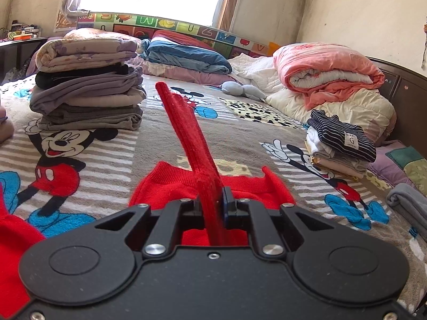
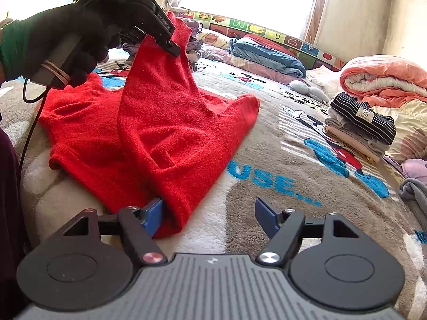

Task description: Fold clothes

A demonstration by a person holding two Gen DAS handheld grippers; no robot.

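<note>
left wrist: left gripper (image 1: 217,200) pinching a bunched edge of the red sweater (image 1: 186,133), lifted above the middle of the bed (image 1: 160,144); could slip free or drag the lower layer (image 1: 165,184) askew if pulled too hard, though open blanket ahead between the tall folded stack (image 1: 88,88) and the striped pile (image 1: 341,136). right wrist: right gripper (image 2: 208,217) spread wide, left pad probably just touching the sweater's near corner (image 2: 170,213) at the bed's near edge; could snag it, clear room rightward.
</note>
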